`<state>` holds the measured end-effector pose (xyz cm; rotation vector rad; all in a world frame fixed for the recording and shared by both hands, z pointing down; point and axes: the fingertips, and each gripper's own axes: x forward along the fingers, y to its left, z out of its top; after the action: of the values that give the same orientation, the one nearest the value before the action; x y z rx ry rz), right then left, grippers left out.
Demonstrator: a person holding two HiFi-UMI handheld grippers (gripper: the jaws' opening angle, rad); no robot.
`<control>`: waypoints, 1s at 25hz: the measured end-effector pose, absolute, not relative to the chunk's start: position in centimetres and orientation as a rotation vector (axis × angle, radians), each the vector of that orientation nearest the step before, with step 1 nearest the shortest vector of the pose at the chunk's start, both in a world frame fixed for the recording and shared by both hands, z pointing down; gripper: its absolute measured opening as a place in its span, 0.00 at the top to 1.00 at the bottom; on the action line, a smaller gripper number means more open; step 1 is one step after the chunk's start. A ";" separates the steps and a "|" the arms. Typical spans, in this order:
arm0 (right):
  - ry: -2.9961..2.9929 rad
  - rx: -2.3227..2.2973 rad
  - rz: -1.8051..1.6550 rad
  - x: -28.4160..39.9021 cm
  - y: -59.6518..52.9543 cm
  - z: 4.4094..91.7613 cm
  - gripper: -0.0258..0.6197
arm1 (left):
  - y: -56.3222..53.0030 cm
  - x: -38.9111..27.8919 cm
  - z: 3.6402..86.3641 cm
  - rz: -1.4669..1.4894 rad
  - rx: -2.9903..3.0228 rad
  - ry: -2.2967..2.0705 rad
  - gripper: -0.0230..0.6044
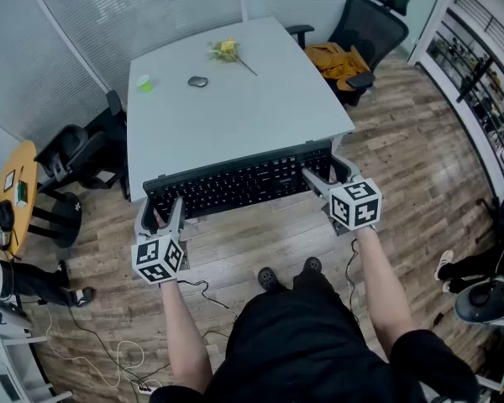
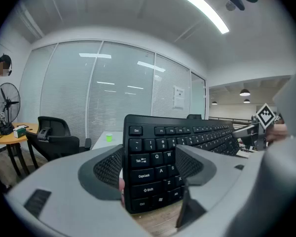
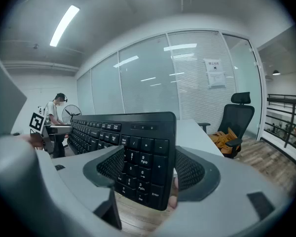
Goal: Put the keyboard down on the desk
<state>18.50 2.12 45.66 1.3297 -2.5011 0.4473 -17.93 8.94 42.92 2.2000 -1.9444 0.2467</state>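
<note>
A long black keyboard (image 1: 239, 183) hangs in the air at the near edge of the light grey desk (image 1: 235, 112), over the wooden floor. It is tipped with its keys towards me. My left gripper (image 1: 161, 212) is shut on its left end, and my right gripper (image 1: 323, 175) is shut on its right end. In the left gripper view the keyboard (image 2: 155, 162) fills the gap of the left gripper (image 2: 150, 169), Esc corner uppermost. The right gripper view shows the number-pad end of the keyboard (image 3: 143, 154) held in the right gripper (image 3: 148, 169).
On the desk's far part lie a mouse (image 1: 198, 81), a small green cup (image 1: 144, 83) and a yellow flower (image 1: 225, 50). A black office chair (image 1: 365, 28) stands at the far right, dark chairs (image 1: 76, 154) at the left. Cables (image 1: 109, 342) trail on the floor.
</note>
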 end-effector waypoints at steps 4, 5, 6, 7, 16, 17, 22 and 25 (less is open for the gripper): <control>-2.499 1.330 0.437 18.1 1.8 45.2 0.45 | 8.4 -18.4 42.6 0.243 2.203 -1.942 0.44; -2.499 1.332 0.433 18.2 1.8 45.2 0.46 | 8.5 -18.3 42.6 0.242 2.204 -1.944 0.44; -2.500 1.334 0.429 18.2 1.9 45.2 0.46 | 8.6 -18.2 42.6 0.241 2.205 -1.947 0.44; -2.503 1.334 0.427 18.3 2.0 45.3 0.46 | 8.7 -18.2 42.7 0.240 2.205 -1.949 0.44; -2.524 1.323 0.406 17.6 1.7 45.0 0.46 | 9.0 -18.7 43.1 0.217 2.193 -1.958 0.44; -2.525 1.325 0.406 17.6 1.7 45.0 0.46 | 9.0 -18.8 43.1 0.215 2.192 -1.956 0.44; -2.519 1.328 0.424 17.8 1.5 45.0 0.46 | 8.6 -18.7 43.2 0.220 2.199 -1.943 0.44; -2.508 1.335 0.437 17.9 1.4 45.2 0.46 | 8.2 -18.6 43.3 0.228 2.201 -1.928 0.44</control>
<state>17.89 1.44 45.20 1.3352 -2.5076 0.4372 -18.62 8.17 43.33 2.2009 -1.9282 0.2278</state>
